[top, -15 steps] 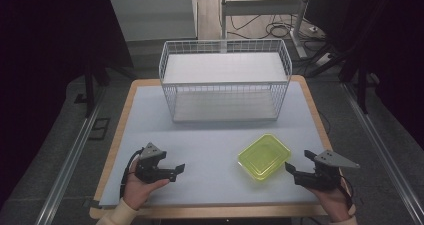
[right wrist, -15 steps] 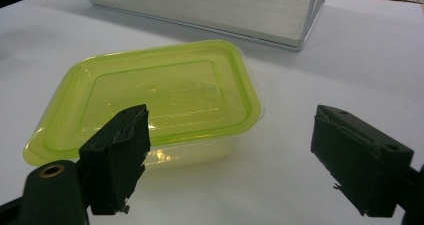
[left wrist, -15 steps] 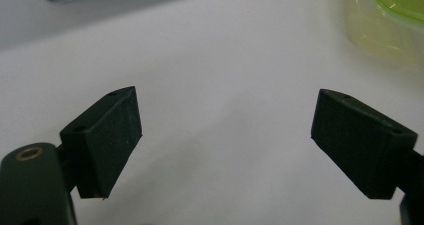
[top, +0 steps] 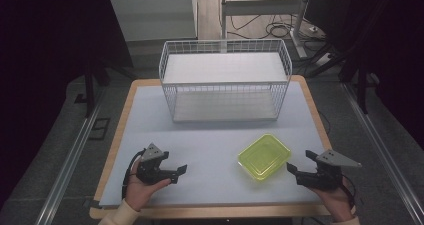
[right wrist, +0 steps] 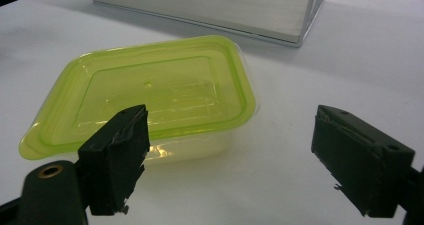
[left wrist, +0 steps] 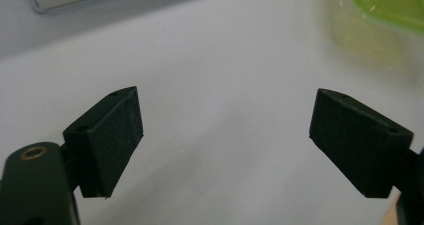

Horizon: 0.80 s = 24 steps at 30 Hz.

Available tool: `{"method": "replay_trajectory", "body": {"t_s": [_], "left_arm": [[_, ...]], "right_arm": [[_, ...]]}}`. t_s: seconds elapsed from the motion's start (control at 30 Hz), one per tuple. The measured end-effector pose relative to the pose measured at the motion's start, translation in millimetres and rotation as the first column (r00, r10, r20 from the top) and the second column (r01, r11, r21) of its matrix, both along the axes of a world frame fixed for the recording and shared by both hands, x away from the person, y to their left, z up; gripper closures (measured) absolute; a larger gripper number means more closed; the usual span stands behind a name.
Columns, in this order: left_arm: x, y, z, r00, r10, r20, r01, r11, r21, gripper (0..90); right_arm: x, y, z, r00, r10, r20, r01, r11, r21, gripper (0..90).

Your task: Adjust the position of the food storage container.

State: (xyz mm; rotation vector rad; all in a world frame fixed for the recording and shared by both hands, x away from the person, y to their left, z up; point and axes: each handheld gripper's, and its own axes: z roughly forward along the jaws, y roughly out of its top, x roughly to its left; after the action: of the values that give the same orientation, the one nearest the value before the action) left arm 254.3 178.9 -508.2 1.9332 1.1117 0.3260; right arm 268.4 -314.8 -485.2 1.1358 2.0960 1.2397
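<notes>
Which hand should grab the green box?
The right gripper, probably: it sits open right beside the green box and faces it. The left gripper is farther away across the table.

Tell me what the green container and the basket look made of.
Green container: likely thin translucent plastic, glossy; the table shows through its walls and the lid reflects light. Basket: apparently white-coated metal wire in an open grid, with a flat white panel as its floor.

White wire basket [top: 225, 80] and lidded green container [top: 264, 156] on table [top: 210, 140].
</notes>
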Motion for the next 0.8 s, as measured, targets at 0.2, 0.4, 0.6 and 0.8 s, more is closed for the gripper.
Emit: {"method": "replay_trajectory", "body": {"t_s": [0.2, 0.4, 0.6, 0.8], "left_arm": [[-4.6, 8.2, -4.1, 0.9996, 0.021, -0.020, -0.020, 0.9997, 0.015, 14.5], [-2.3, 6.0, -4.3, 0.9998, 0.006, -0.019, -0.005, 0.9994, 0.034, 14.5], [-1.0, 3.4, -4.4, 0.9995, 0.010, -0.029, -0.010, 0.9998, 0.018, 14.1], [-3.3, 2.1, -1.5, 0.9996, 0.005, -0.029, -0.005, 1.0000, 0.001, 14.0]], "right_arm": [[-3.1, 9.8, 5.7, 0.9997, 0.025, -0.003, -0.025, 0.9997, -0.005, 23.1], [-3.0, 5.5, 9.9, 0.9995, 0.030, 0.010, -0.030, 0.9995, -0.013, 35.3], [-2.6, 1.3, 11.2, 0.9965, 0.084, 0.001, -0.084, 0.9957, -0.040, 58.1], [-9.0, 2.4, 21.4, 0.9868, 0.162, -0.002, -0.162, 0.9856, -0.050, 83.6]]}}
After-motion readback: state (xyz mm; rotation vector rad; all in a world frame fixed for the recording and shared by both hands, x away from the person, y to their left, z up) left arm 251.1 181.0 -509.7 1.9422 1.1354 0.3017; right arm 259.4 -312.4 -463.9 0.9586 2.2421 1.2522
